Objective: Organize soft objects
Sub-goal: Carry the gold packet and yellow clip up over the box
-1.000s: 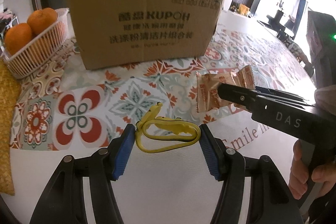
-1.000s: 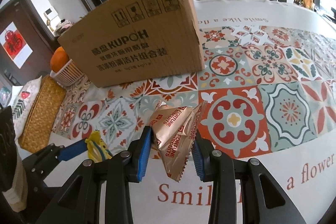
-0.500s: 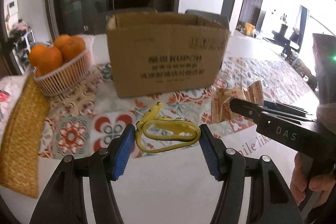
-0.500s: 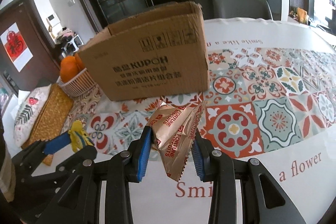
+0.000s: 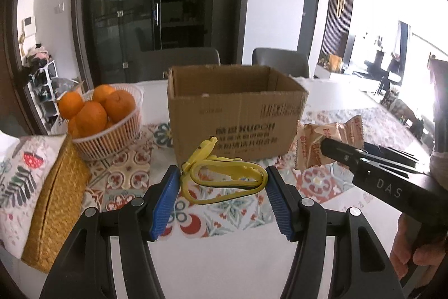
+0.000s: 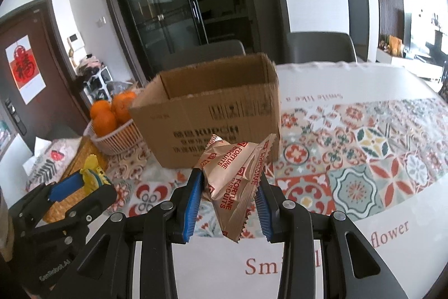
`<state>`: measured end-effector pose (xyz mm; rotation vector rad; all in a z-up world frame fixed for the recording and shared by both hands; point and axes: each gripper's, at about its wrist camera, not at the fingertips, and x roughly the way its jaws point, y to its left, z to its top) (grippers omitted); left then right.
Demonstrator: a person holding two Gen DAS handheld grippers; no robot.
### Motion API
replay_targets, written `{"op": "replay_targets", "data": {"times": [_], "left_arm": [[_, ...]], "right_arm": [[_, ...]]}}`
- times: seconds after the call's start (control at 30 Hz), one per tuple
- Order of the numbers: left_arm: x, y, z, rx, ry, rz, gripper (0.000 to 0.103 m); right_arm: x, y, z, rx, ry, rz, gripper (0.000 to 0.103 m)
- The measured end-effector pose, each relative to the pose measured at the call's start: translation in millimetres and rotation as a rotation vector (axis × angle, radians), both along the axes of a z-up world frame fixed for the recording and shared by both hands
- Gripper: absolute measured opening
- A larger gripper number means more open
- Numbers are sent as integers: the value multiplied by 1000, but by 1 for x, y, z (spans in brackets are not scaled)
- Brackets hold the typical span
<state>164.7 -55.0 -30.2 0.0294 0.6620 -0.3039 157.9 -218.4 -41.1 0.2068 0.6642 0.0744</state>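
The left gripper [image 5: 221,187] has its jaws clenched on a yellow rubbery toy [image 5: 224,175], held above the counter [image 5: 224,265] short of the open cardboard box [image 5: 235,116]. The right gripper [image 6: 228,196] clasps a Fortune Biscuits packet [image 6: 232,175] beside it. Best to carry each over the rim before letting go, one at a time, so the jaws don't collide.

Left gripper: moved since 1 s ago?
Yes. The left gripper, shut on the yellow toy, has risen: the cardboard box sits lower in view, its open top now visible.
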Motion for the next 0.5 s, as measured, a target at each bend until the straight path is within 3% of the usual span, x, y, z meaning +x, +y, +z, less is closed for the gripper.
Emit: {"op": "replay_targets", "data": {"times": [0.5], "left_arm": [[29,1,43,-27,-83,-38,61]], "right_arm": [[13,6,51,-27,-120,-17,37]]}}
